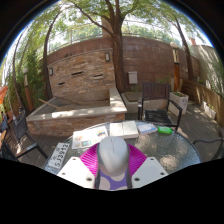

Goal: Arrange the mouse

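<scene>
Mouse (113, 157) sits right between the two fingers of the gripper (112, 172), light grey or white, with its long axis running straight ahead along the fingers, one rounded end pointing away toward the papers, though I can't tell which end is the front. The magenta pads (92, 160) hug it on both sides and seem to press against it, so the tongs look closed on the mouse, no gap that I can spot. It's over a round glass table (178, 152), and whether it's lifted or resting on the glass is hard to say since its near end is hidden behind the fingers. Just ahead of the mouse lie a few white papers or booklets (108, 133), and off to the right of those a small green thing (164, 130) that's too small to identify. Beyond the table is a patio with a low stone ledge (70, 115), a brick wall (85, 70), a dark chair (158, 103) and big trees (115, 25) overhead. Left edge of the table shows some printed sheet (60, 153) I can't read.
</scene>
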Tool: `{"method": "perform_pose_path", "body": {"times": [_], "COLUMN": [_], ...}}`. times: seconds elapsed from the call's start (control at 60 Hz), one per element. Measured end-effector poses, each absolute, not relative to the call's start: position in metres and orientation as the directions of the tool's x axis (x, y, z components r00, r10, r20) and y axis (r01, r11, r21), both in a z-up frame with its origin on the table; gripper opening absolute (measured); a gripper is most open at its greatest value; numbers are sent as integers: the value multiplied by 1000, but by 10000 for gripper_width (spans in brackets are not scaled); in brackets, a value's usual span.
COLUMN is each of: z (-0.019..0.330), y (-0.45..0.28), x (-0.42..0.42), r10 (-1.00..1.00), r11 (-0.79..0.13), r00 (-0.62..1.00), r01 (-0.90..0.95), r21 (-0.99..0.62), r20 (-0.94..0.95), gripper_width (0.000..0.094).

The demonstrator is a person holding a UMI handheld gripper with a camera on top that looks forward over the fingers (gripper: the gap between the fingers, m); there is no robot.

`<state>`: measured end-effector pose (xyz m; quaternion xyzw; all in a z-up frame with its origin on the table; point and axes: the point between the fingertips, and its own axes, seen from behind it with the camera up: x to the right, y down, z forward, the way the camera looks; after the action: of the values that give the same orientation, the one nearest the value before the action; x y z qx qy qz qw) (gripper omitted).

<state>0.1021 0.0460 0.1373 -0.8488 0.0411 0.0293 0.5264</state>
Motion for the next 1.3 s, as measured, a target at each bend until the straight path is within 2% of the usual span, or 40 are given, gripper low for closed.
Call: {"method": "perform_pose_path", "body": {"times": [0.1,0.117,0.183,0.317,0.35,0.417,0.433,0.467,0.667,0.883,1.1,1.3], "z": [71,43,21,-15,-11,0,12,18,94,175,206,218], "y": [23,18,8,0,0,-6,-2,-12,-67,-170,-260,-296], "x": [126,129,136,133,133,135,136,137,137,125,108,101], "r10": [-38,-34,-18,10,18,35,33,39,14,-33,-52,-74], "r11": [-592,-603,-634,-669,-666,-653,-652,-641,-599,-549,-535,-529], "r00": [997,997,999,996,996,998,998,999,1000,998,995,994], "r01": [-75,-70,-48,-56,-49,-20,-17,-4,14,21,47,33], "r21": [-802,-794,-772,-741,-745,-757,-758,-768,-801,-836,-843,-848], "r20": [-65,-62,-48,-84,-82,-57,-50,-38,6,47,89,85], "gripper_width": [356,356,363,518,575,852,875,848,852,846,849,848]}}
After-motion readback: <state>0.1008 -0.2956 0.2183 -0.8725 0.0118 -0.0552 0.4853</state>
